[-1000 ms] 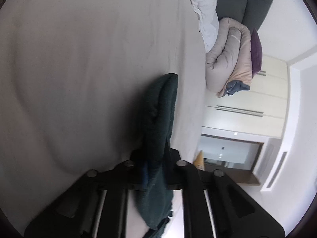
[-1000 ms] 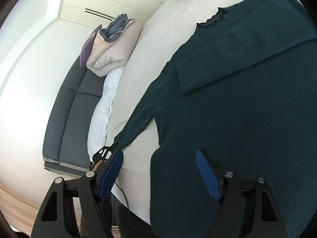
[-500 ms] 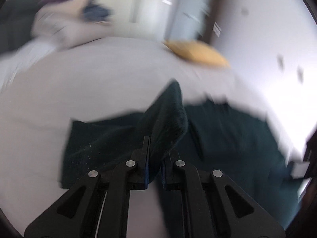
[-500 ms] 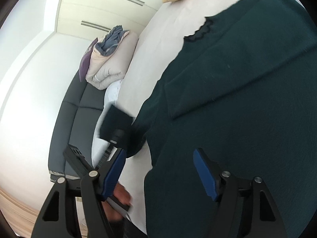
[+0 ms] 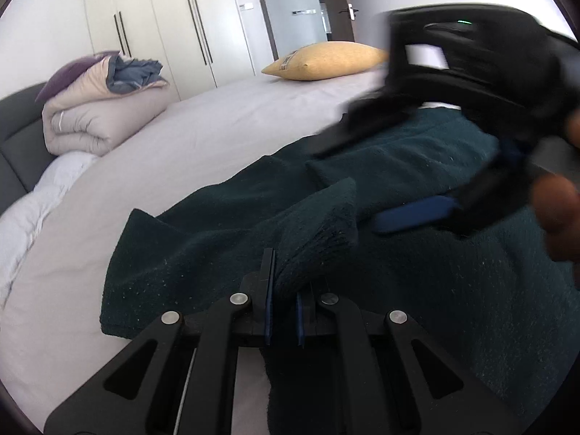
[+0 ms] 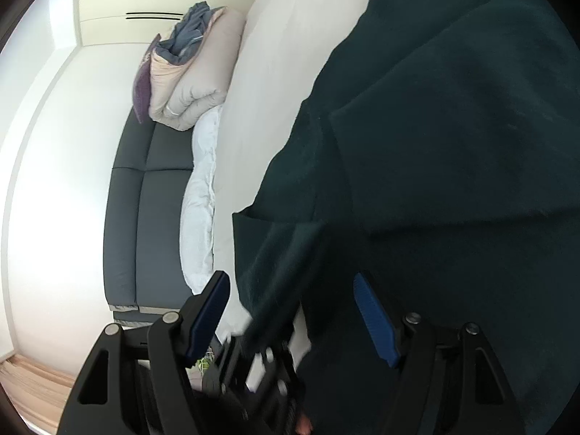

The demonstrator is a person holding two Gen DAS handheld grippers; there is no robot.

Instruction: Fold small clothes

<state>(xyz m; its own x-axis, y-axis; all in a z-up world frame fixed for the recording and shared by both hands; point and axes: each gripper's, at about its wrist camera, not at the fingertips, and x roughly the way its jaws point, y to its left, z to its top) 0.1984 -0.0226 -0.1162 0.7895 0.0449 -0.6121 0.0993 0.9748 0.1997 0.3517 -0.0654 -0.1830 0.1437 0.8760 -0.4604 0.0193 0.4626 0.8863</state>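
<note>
A dark green garment (image 5: 417, 166) is spread flat over the near part of the bed (image 5: 203, 134), on the pale grey sheet; one sleeve is already laid across the body, seen as a diagonal fold in the right wrist view (image 6: 453, 83). The left tongs (image 5: 282, 301) are clamped on a bunched sleeve end (image 5: 319, 224) of that garment, with the fabric pinched between the two blue-lined fingers and standing up in a lump above them. The sleeve is lifted over the garment's body, not lying flat. The right tongs (image 6: 301, 308) are held wide apart, nothing between the blue pads (image 6: 373, 315); they are hovering over the garment's edge where it meets the sheet. In the left wrist view the right tongs (image 5: 471, 159) are seen blurred at the upper right, just above the garment, with fingertips of the person's hand (image 5: 558, 214) at the frame edge. In the right wrist view the left tool is seen blurred between the right fingers, low in frame. A yellow pillow (image 5: 326, 59) is lying at the far side of the bed. A folded beige duvet (image 5: 94, 108) with purple and blue-grey items on top is stacked against the dark grey headboard (image 6: 145, 199), beside a white quilt (image 6: 199, 195). Cream wardrobe doors (image 5: 163, 25) and an open doorway (image 5: 297, 3) are visible behind.
</note>
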